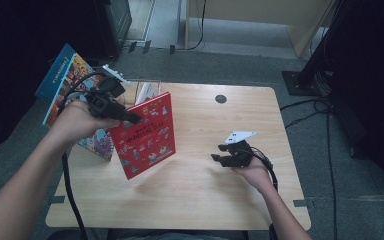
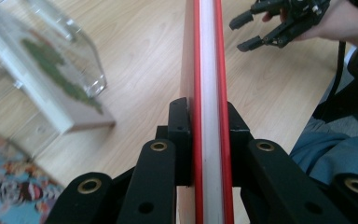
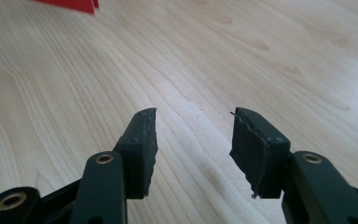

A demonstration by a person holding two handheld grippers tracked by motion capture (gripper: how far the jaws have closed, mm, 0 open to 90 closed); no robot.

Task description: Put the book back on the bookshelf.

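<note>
The left gripper (image 1: pixel 130 118) clamps the thin red picture book (image 1: pixel 145 134) by its edge, holding it upright above the pale wooden table (image 1: pixel 220 185). The right gripper (image 1: pixel 219 152) hovers released, grasping nothing. Lifting looks done; placing the 1 book remains.
</note>
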